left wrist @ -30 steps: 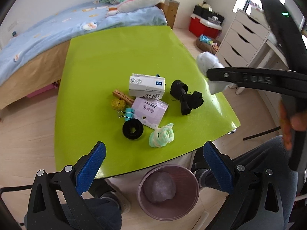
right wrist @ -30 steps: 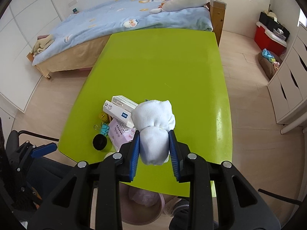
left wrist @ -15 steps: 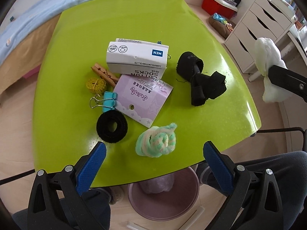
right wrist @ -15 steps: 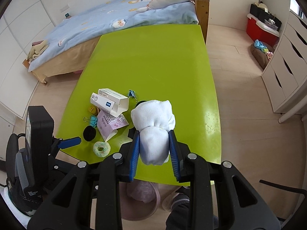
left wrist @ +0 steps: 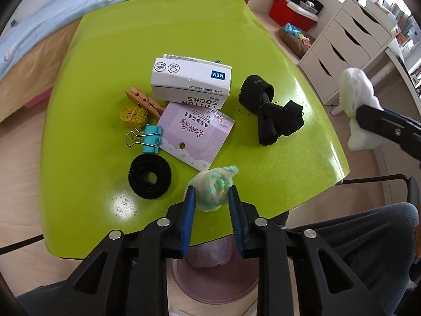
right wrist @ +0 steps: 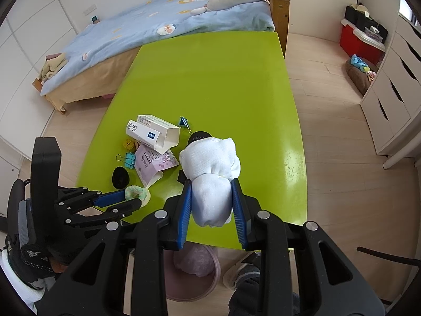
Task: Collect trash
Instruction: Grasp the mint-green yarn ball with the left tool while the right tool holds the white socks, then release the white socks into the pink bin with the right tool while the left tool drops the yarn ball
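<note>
My left gripper (left wrist: 211, 197) is shut on a pastel green and peach rolled sock (left wrist: 213, 186) at the near edge of the green table (left wrist: 86, 100); it also shows in the right wrist view (right wrist: 136, 194). My right gripper (right wrist: 211, 200) is shut on a white rolled sock (right wrist: 210, 173) and holds it in the air off the table's right side, seen in the left wrist view (left wrist: 357, 115). A pink trash bin (left wrist: 210, 276) with a pale bag in it stands on the floor under the table's near edge.
On the table lie a white sock box (left wrist: 190, 81), a pink card pack (left wrist: 196, 134), a black rolled sock (left wrist: 268, 110), a black ring (left wrist: 150, 176), a teal binder clip (left wrist: 147, 138), a wooden peg (left wrist: 144, 101) and a yellow coil (left wrist: 133, 114). A bed and white drawers stand around.
My left gripper has moved forward and down and closed on the pastel sock. My right gripper has kept its hold on the white sock and drifted to the right.
</note>
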`<action>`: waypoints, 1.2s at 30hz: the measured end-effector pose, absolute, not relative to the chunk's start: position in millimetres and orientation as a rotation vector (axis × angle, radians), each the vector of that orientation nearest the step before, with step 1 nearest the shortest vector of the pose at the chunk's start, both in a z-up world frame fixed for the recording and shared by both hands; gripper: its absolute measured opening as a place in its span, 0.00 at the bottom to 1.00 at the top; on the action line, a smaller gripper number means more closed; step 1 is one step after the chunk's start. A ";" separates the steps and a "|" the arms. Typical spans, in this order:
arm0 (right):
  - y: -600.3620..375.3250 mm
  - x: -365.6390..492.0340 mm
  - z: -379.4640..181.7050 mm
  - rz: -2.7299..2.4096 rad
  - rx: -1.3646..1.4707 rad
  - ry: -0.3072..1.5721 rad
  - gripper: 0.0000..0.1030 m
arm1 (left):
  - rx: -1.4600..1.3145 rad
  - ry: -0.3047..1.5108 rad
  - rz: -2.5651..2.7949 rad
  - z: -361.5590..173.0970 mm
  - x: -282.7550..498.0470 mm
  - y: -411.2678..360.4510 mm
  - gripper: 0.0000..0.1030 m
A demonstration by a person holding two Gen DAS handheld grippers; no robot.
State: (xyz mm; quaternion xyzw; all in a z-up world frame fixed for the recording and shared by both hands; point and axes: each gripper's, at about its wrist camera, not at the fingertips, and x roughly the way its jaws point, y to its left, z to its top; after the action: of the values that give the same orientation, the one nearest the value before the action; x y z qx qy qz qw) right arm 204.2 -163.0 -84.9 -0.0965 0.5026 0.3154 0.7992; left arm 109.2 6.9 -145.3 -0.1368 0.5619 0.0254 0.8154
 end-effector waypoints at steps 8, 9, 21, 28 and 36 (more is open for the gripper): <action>-164.6 187.4 -85.1 0.690 -0.212 1.069 0.28 | -0.296 1.139 0.018 -122.3 88.1 17.4 0.10; -166.1 184.4 -85.0 0.693 -0.209 1.068 0.28 | -0.301 1.132 0.015 -120.1 85.4 18.3 0.10; -182.9 108.5 -80.7 0.816 -0.197 1.096 0.28 | -0.283 1.062 -0.025 -88.8 41.1 6.9 0.09; -178.6 70.3 -102.0 0.880 -0.230 1.182 0.29 | -0.285 1.051 -0.039 -82.8 3.2 7.5 0.09; -174.6 62.5 -115.9 0.874 -0.244 1.206 0.80 | -0.292 1.052 -0.048 -81.4 -21.9 7.7 0.09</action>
State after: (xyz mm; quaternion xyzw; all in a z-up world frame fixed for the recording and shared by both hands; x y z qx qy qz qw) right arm 62.5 -174.6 -115.9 -0.1105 0.5472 0.3969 0.7286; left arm -21.9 7.7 -81.4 -0.1388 0.5001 -0.0226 0.8545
